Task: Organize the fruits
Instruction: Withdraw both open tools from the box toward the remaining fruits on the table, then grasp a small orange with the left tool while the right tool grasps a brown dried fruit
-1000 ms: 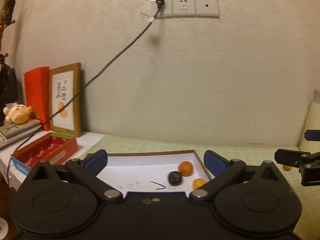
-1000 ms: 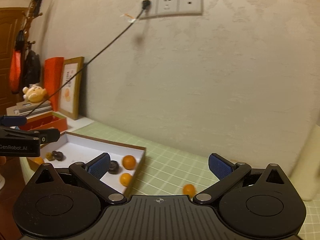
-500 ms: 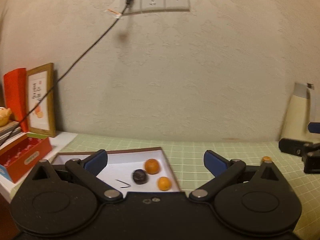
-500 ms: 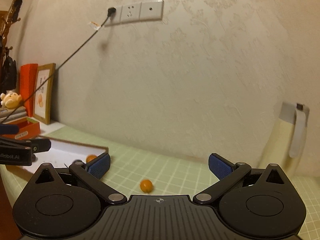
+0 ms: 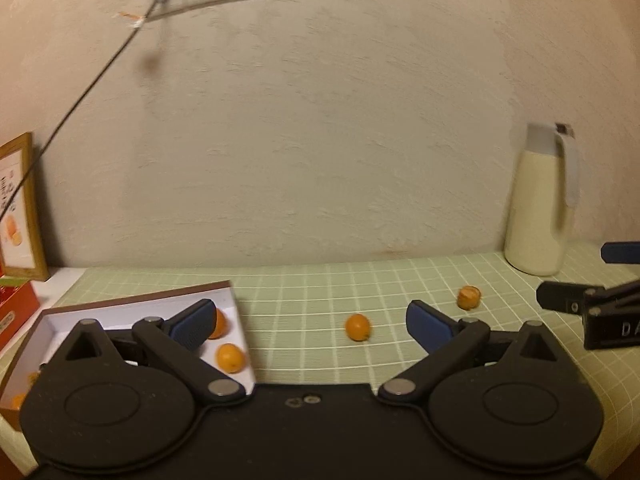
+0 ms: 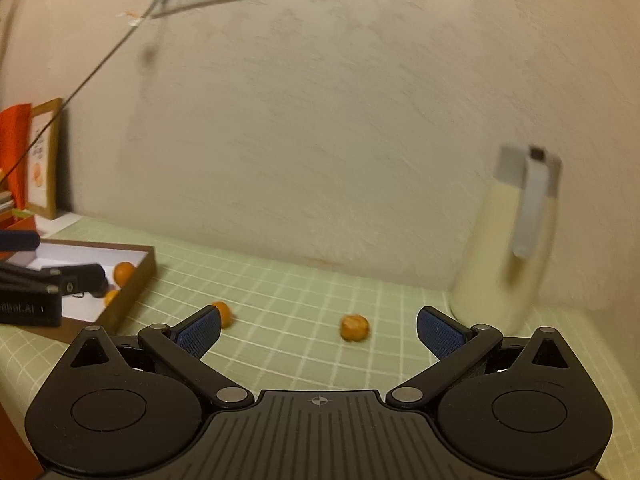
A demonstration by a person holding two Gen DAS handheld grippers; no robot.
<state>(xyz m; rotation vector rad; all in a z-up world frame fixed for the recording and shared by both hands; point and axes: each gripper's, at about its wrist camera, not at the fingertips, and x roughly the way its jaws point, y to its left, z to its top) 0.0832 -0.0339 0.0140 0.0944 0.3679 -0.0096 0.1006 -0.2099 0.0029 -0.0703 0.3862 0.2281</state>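
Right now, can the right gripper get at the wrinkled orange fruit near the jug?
Probably yes. The right gripper is open and the wrinkled fruit lies on bare mat just ahead between its fingers. The jug stands off to the right.

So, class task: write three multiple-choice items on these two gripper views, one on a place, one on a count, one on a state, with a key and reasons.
1. Where does the cream jug stand?
A. in the box
B. on the green mat by the wall
C. on the red box

2. How many orange fruits lie loose on the green mat?
A. two
B. five
C. none

3. How is the right gripper?
A. shut on a fruit
B. open, holding nothing
C. shut on the jug

Key: B, it stands at the mat's far right; A, one smooth, one wrinkled; B, blue pads apart with nothing between.
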